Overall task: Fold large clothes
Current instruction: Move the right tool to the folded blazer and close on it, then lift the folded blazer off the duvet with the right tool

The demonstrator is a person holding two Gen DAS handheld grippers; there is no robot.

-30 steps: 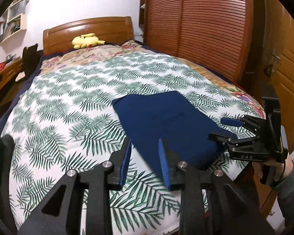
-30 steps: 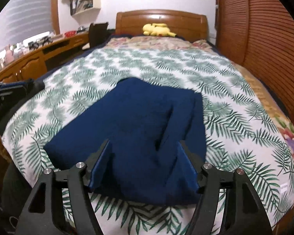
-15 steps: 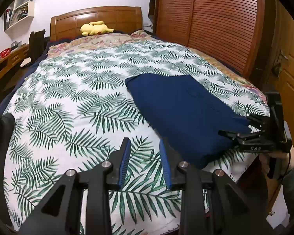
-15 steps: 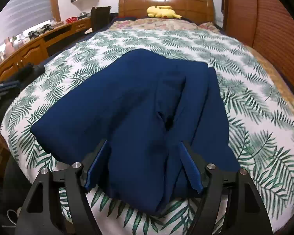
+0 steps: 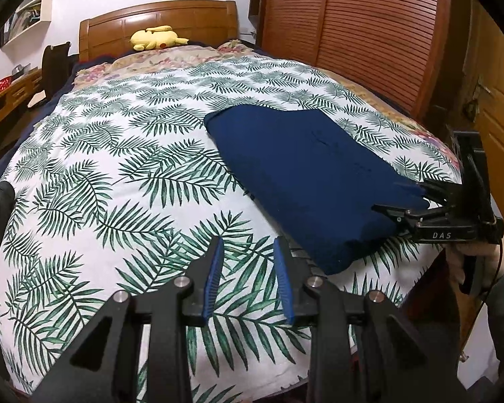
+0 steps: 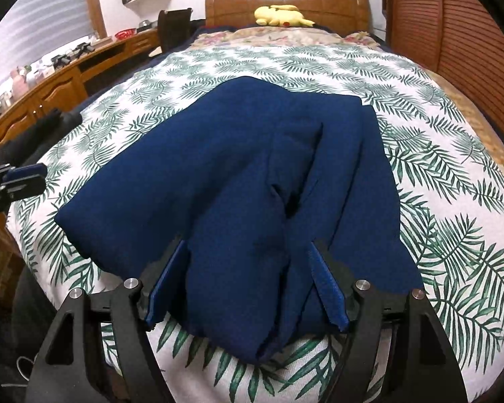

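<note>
A folded dark blue garment [image 6: 252,181] lies on the leaf-print bedspread [image 6: 453,208] near the foot of the bed; it also shows at the right of the left wrist view [image 5: 305,174]. My right gripper [image 6: 247,280] is open, its blue-padded fingers [image 6: 329,288] straddling the garment's near edge; it also shows in the left wrist view [image 5: 403,198]. My left gripper [image 5: 247,273] is open and empty above bare bedspread [image 5: 117,168], left of the garment's near corner. Its tip shows at the left edge of the right wrist view [image 6: 23,176].
A yellow plush toy [image 5: 156,37] lies by the wooden headboard [image 5: 158,23]. A slatted wooden wardrobe [image 5: 346,27] runs along the bed's right side. A wooden desk [image 6: 50,90] with small items and a dark chair [image 6: 173,27] stand on the left.
My left gripper has pulled back and left, off the garment, over bare bedspread. My right gripper has moved forward, its open fingers now around the garment's near edge.
</note>
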